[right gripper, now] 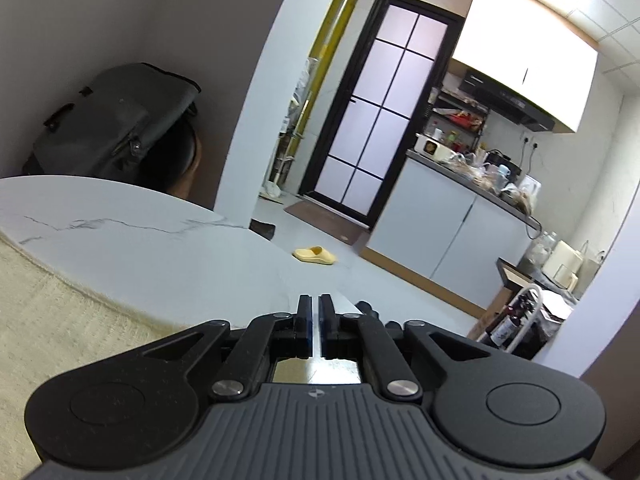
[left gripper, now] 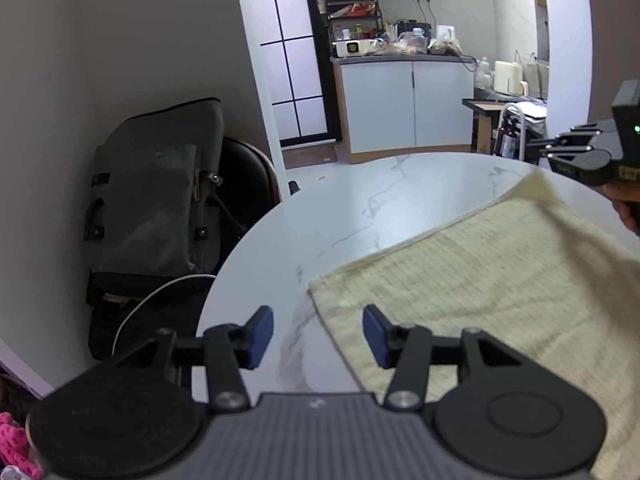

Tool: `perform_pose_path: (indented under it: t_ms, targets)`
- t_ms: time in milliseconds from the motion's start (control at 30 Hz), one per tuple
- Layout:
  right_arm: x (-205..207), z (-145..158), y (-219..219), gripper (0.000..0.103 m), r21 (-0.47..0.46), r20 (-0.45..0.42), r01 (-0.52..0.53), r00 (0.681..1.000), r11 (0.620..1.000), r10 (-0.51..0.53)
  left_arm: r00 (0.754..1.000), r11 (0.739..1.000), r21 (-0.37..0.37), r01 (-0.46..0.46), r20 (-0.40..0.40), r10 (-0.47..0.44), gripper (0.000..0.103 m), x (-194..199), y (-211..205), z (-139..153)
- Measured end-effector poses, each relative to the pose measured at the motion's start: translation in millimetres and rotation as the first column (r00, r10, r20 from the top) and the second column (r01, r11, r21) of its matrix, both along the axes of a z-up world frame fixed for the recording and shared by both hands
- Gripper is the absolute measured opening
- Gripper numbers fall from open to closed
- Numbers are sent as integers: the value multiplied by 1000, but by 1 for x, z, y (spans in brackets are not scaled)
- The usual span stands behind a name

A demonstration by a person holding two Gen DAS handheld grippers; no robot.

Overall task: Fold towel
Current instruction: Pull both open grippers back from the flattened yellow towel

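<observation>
Left wrist view, left to right, placed relative to the table [left gripper: 400, 200].
- Backpack [left gripper: 156, 192]: grey, on a dark chair left of the table, off its edge.
- Left gripper [left gripper: 318, 334]: jaws apart, nothing between them; one blue pad over bare table, the other over the towel's near-left edge. No contact evident.
- Towel [left gripper: 480, 292]: pale yellow, waffle-textured, flat on the right part of the table; left corner lies just ahead of the left gripper. Far-right corner is raised off the table.
- Right gripper [left gripper: 576, 148]: at the right margin, just beside the raised corner; whether it pinches the corner cannot be told from here.

Right wrist view, left to right.
- Towel [right gripper: 60, 320]: lower left, on the table.
- Right gripper [right gripper: 315, 312]: jaws almost together, a thin slit between the pads; no cloth visible in them; it points past the table rim towards the floor.
- Slipper [right gripper: 314, 256]: yellow, on the floor beyond the table.

Step in hand (judgement): taking hold of the towel's edge for a fold; no fold visibly made yet. Next move calls for the left gripper to drop onto the near-left corner and close, and the right to secure its corner, before both carry the edge across.
</observation>
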State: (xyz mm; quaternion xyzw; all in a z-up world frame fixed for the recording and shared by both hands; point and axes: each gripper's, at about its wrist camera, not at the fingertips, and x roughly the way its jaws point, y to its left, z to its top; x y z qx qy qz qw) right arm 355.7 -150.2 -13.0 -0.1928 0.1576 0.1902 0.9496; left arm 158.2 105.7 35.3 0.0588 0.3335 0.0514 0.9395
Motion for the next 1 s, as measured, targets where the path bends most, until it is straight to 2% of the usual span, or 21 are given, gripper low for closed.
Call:
perform_pose_path:
  t_ms: [67, 100, 133, 167, 400, 500, 600, 733, 867, 1000]
  targets:
    - [-5, 2, -3, 28, 23, -6, 12, 1000, 1000, -12, 1000, 1000, -13, 5, 4, -5, 72, -1, -1, 2]
    - [-9, 2, -5, 47, 41, -11, 5, 1000, 999, -4, 1000, 1000, -19, 7, 6, -7, 74, -2, -2, 3]
    - [-13, 2, -7, 58, 60, -16, -4, 1000, 998, 5, 1000, 1000, -28, 11, 9, -10, 74, -2, -4, 4]
    - [-15, 2, -8, 62, 66, -17, -8, 1000, 998, 9, 1000, 999, -40, 15, 12, -15, 74, -3, -6, 5]
    - [-45, 5, -13, 73, 97, -54, -31, 998, 995, 36, 999, 998, -58, 38, 20, -37, 76, -8, -17, 11]
    - [-58, 9, -15, 77, 107, -66, -40, 997, 993, 47, 998, 994, -93, 55, 19, -53, 81, -16, -17, 17]
    - [-74, 9, -14, 81, 81, -39, -49, 998, 996, 52, 998, 996, -74, 55, 30, -53, 84, -27, -21, 22]
    - [-88, 10, -19, 81, 93, -59, -49, 997, 994, 54, 998, 996, -75, 57, 38, -54, 85, -39, -26, 30]
    - [-104, 11, -20, 84, 92, -35, -53, 998, 994, 56, 996, 999, -18, 51, 72, -50, 89, -54, -34, 36]
    - [-123, 11, -23, 85, 88, -23, -65, 997, 994, 67, 996, 998, -36, 52, 77, -49, 89, -66, -39, 39]
